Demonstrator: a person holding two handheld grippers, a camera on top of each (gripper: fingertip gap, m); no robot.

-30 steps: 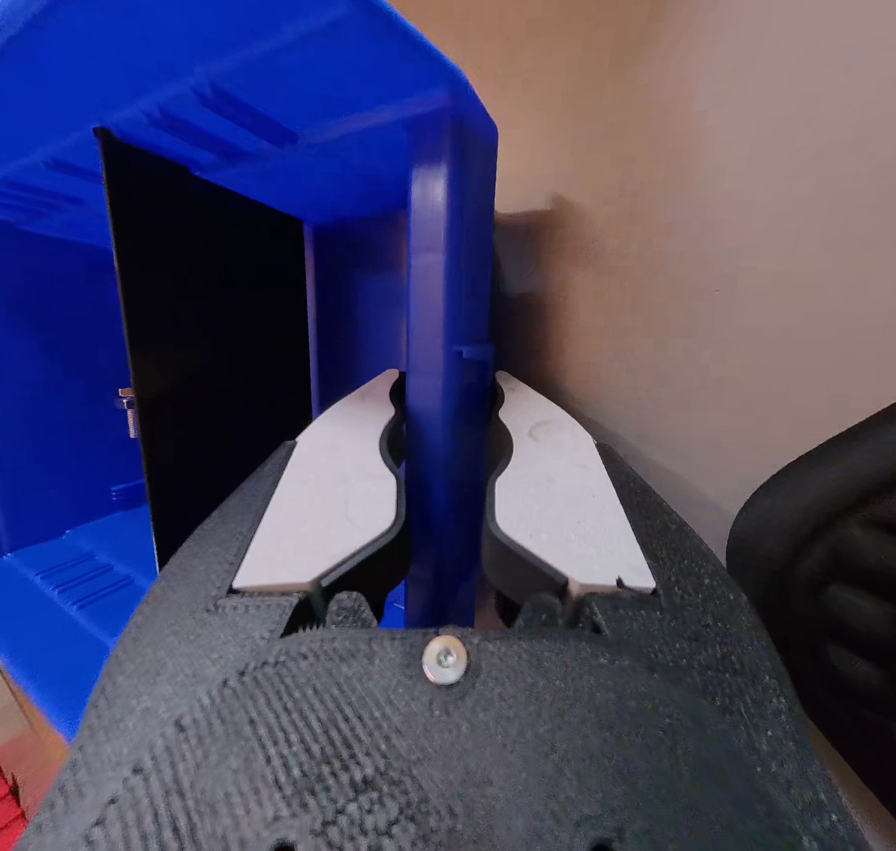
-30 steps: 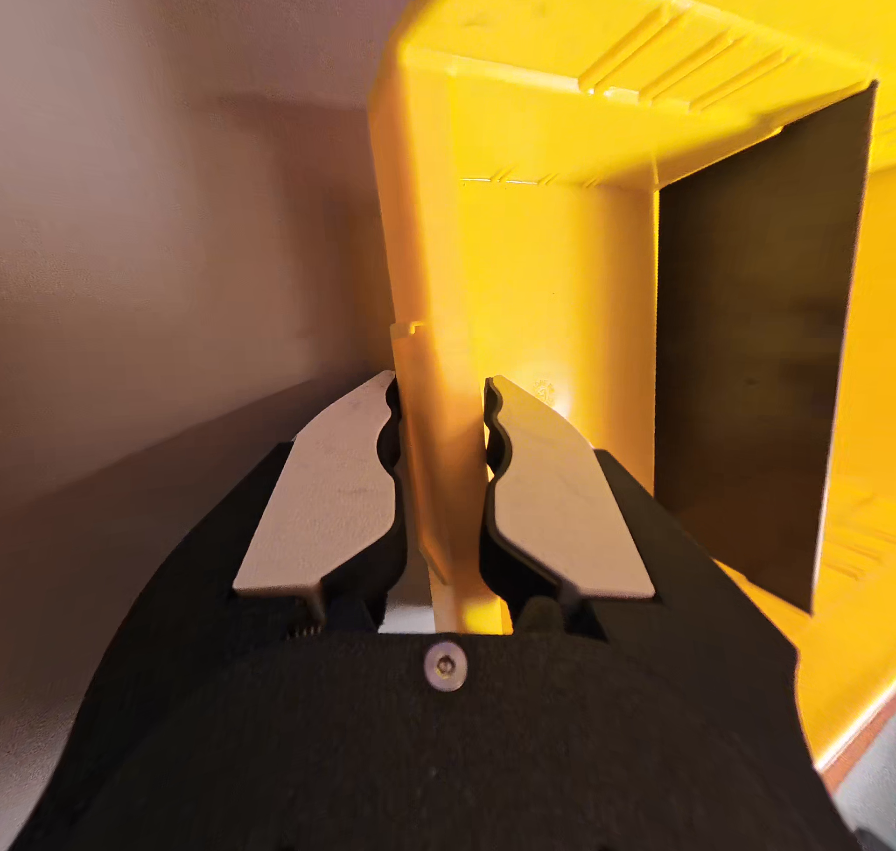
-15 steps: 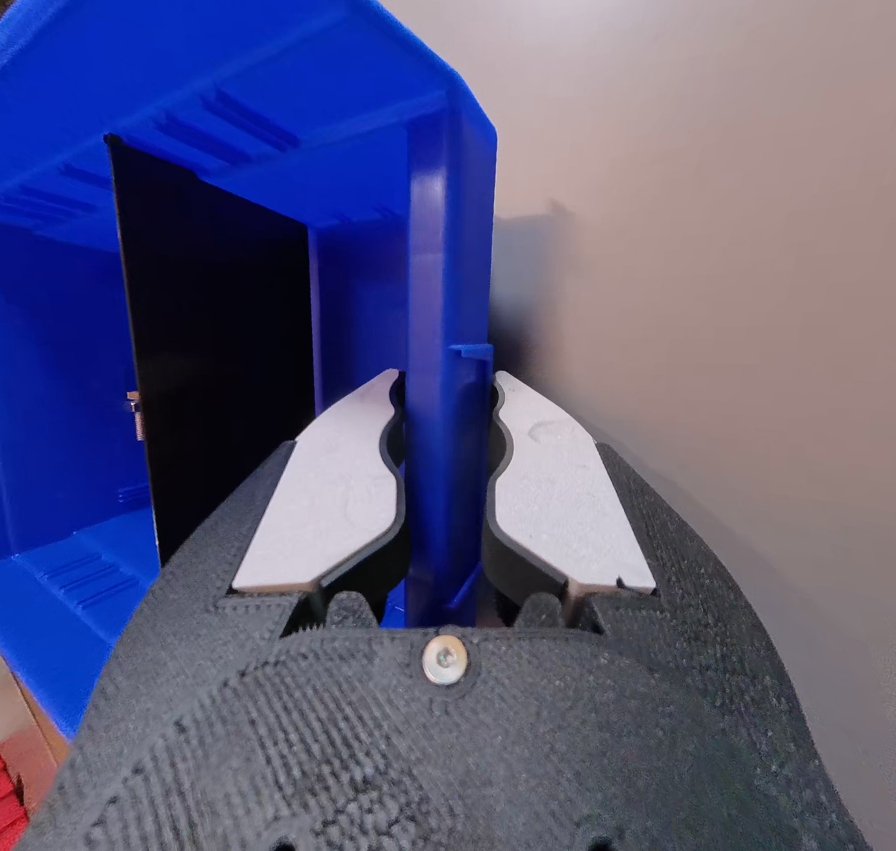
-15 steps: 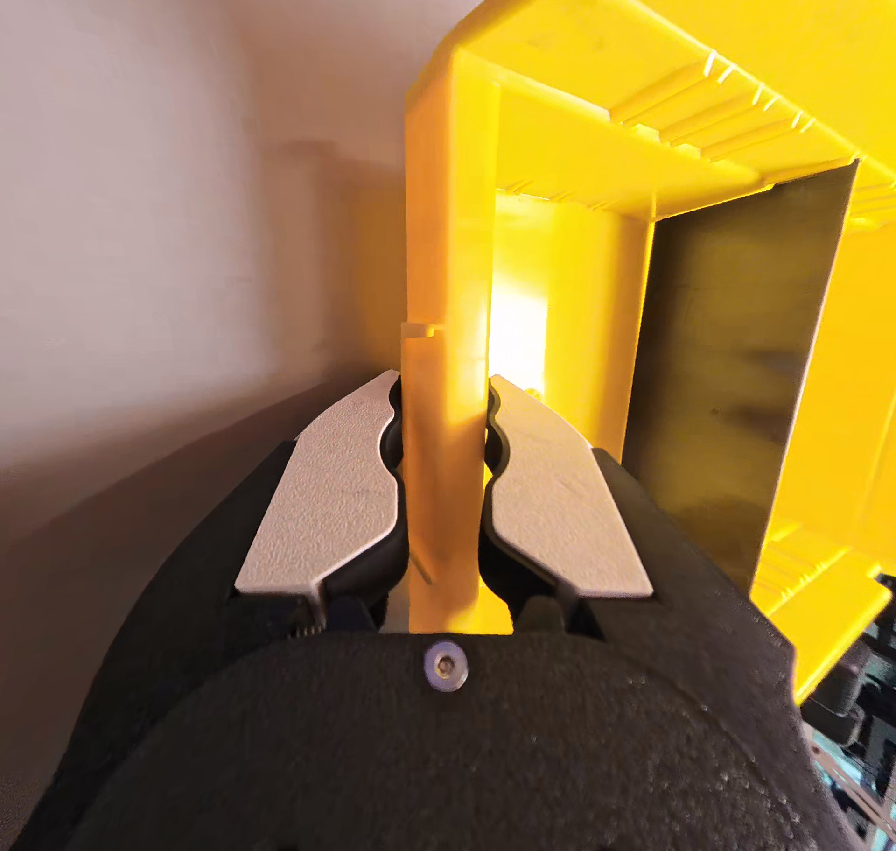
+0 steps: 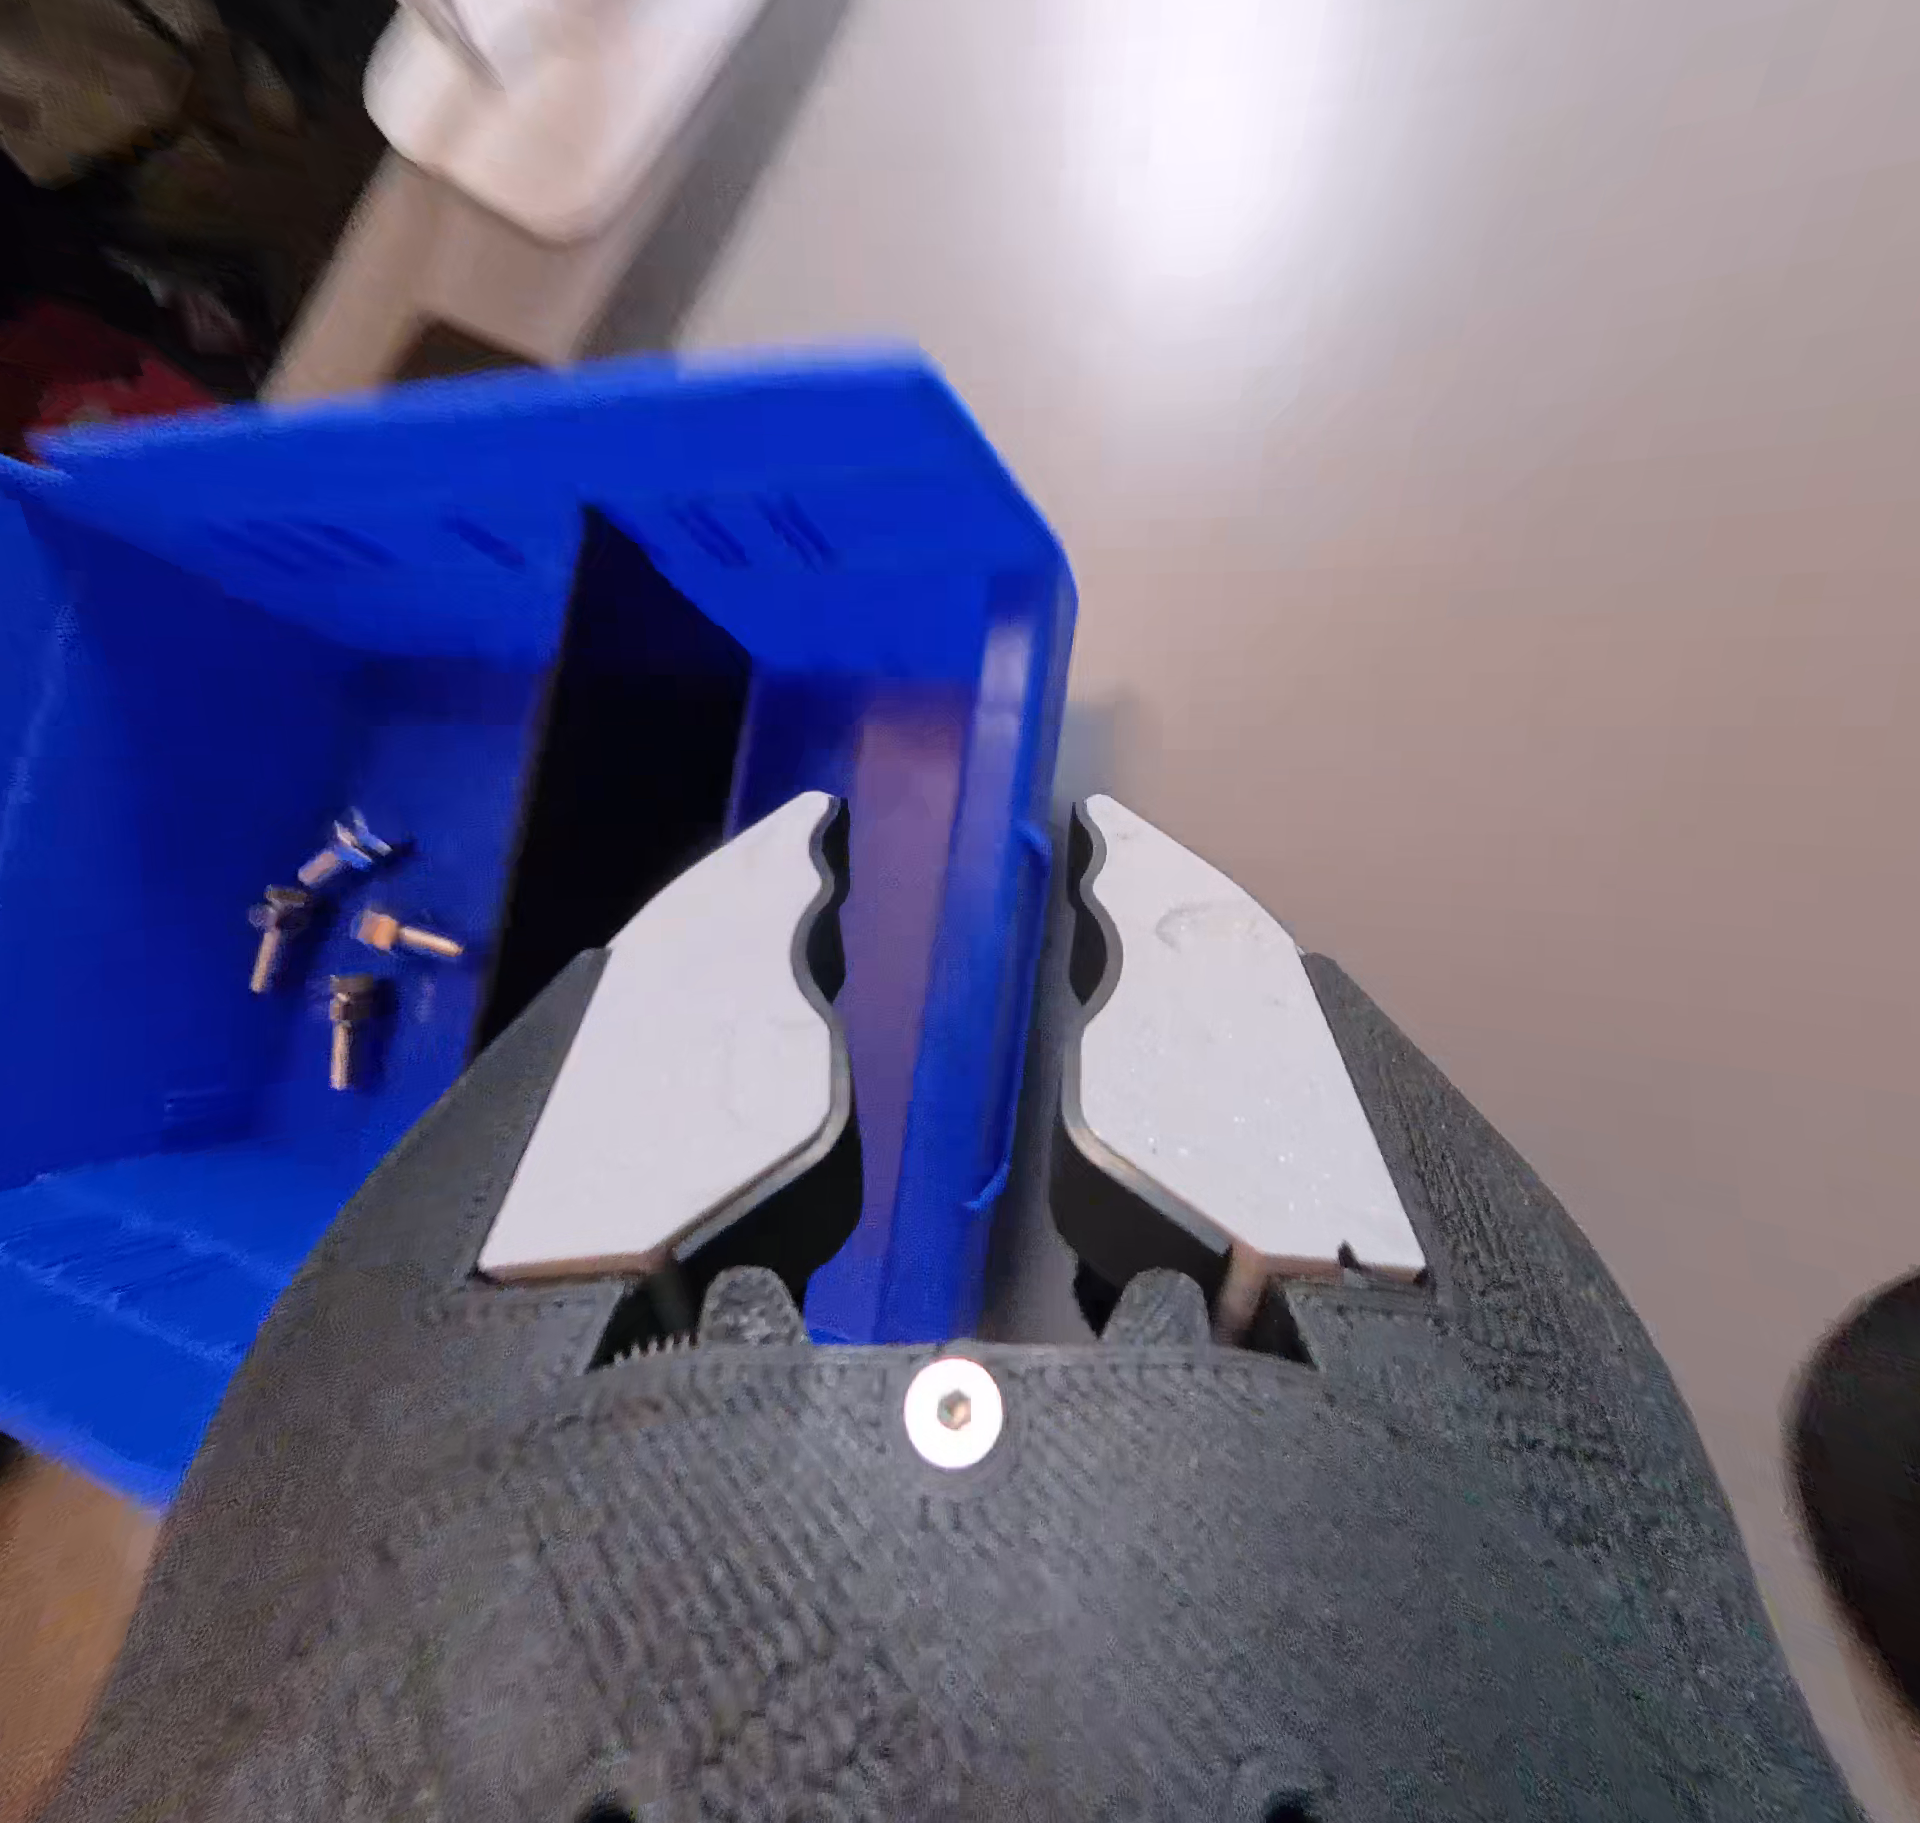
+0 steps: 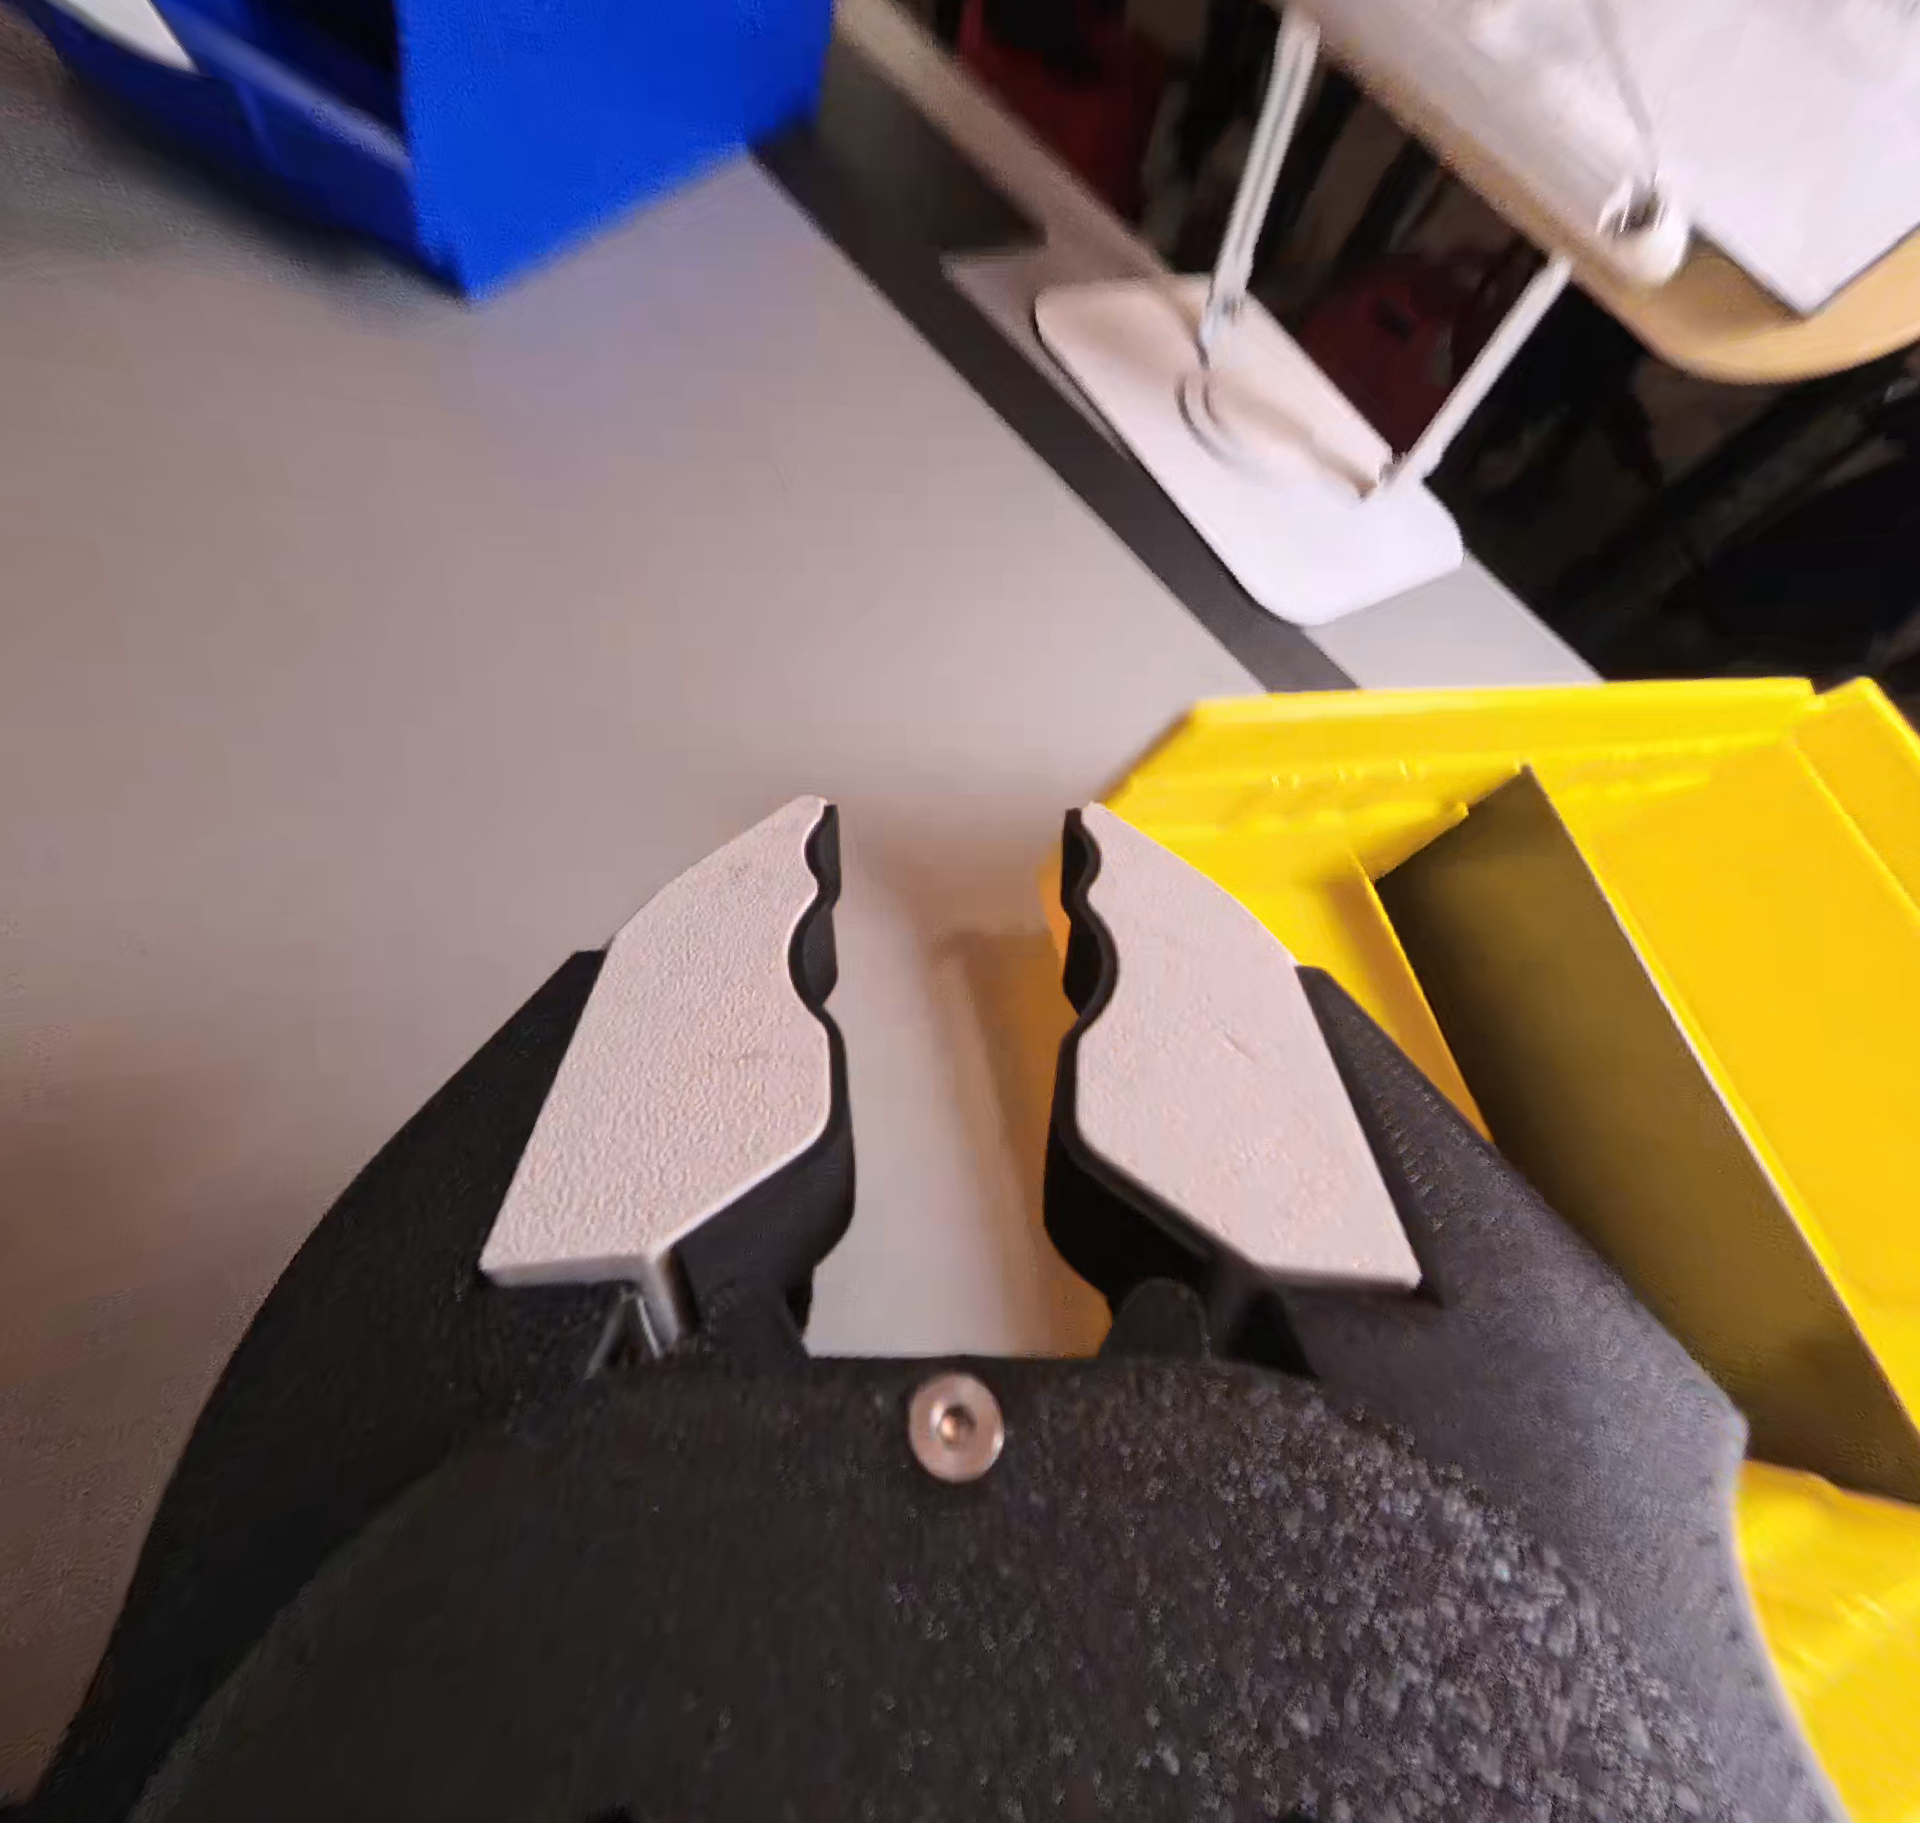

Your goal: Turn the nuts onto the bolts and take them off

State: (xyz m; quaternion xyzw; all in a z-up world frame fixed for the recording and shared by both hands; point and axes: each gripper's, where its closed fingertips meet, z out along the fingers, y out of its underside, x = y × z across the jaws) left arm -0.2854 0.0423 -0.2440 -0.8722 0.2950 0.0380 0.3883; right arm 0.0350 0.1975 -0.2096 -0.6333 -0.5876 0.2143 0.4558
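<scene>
Yellow plastic bin [image 6: 1662, 890] just released: right claw [image 6: 945, 874] gapes empty over grey tabletop [image 6: 416, 630]; left claw [image 5: 956, 874] loosens around blue plastic bin's [image 5: 312, 630] wall, steel bolts [image 5: 332, 942] reachable.

a blue bin [image 5: 312, 651] sits tipped on the pale grey tabletop [image 5: 1455, 423], a dark divider panel [image 5: 623, 797] standing inside it. a yellow bin [image 6: 1714, 942] lies on the same tabletop near its far edge, with a dark olive divider [image 6: 1621, 1150] in it. just past that edge stands a white lamp base [image 6: 1247, 443] with thin white rods. beyond it everything is dark and blurred.
</scene>
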